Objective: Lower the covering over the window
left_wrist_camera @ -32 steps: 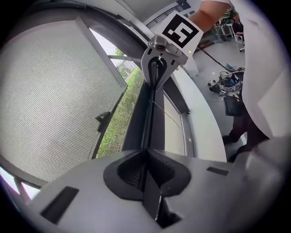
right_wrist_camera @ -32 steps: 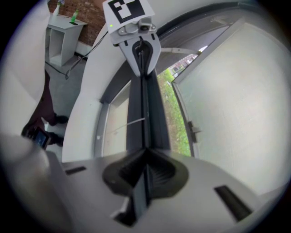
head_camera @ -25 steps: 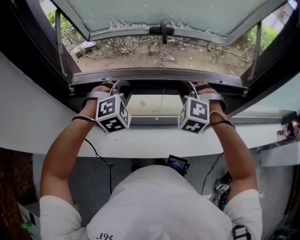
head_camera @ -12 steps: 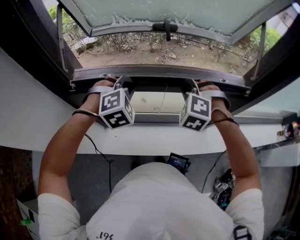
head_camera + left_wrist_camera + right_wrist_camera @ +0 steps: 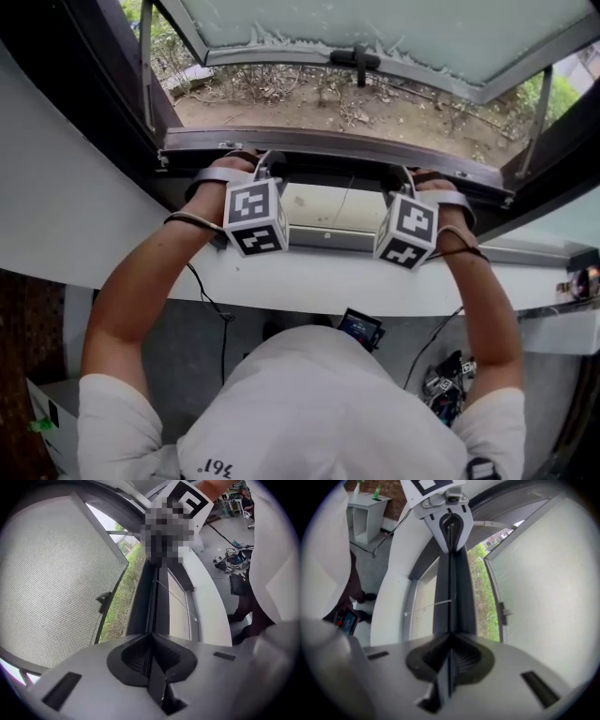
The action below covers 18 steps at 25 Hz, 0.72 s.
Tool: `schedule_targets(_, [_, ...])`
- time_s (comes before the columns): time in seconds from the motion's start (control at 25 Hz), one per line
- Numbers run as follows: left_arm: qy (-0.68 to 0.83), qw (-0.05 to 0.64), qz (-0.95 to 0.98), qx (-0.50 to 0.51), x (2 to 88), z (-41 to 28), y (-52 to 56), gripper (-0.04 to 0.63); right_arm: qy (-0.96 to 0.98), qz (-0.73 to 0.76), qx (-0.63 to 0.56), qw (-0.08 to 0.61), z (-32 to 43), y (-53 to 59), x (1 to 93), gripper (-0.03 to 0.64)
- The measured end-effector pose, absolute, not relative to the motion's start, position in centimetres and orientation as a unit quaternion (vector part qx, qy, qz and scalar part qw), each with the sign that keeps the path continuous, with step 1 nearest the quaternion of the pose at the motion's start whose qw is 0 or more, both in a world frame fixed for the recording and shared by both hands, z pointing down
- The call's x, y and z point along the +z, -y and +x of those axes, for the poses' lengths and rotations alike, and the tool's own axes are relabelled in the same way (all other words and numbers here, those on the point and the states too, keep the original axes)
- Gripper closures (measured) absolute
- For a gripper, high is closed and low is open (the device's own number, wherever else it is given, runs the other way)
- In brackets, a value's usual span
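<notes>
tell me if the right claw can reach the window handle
Probably not as is: the right claw is shut on the dark rail, and the handle sits farther out on the swung-open pane.

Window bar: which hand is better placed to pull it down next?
Neither, probably: the left gripper and right gripper are both shut on the bar, either side of its middle, so pull together.

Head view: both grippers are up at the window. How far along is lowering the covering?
Done: the left gripper and right gripper are each shut on the thin dark rail that runs between them. In hand: that two-point grip, set for a pull. Left: seemingly nearly all the travel, since the window opening is uncovered and bare ground shows through it.
</notes>
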<state>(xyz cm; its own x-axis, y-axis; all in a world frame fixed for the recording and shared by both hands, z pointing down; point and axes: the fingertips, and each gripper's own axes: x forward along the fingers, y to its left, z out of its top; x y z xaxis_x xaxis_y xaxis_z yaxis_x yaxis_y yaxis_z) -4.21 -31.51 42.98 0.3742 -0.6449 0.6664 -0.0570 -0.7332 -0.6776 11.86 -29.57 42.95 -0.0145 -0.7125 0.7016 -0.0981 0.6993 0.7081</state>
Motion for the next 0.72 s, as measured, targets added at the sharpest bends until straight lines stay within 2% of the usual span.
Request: schedule_targets(0.72, [-0.214, 0.304, -0.769, -0.520, 42.55, -4.29, 31.49, 0.552, 0.682, 0.296, -0.242, 0.623, 11.77, 29.67, 42.44, 0.580])
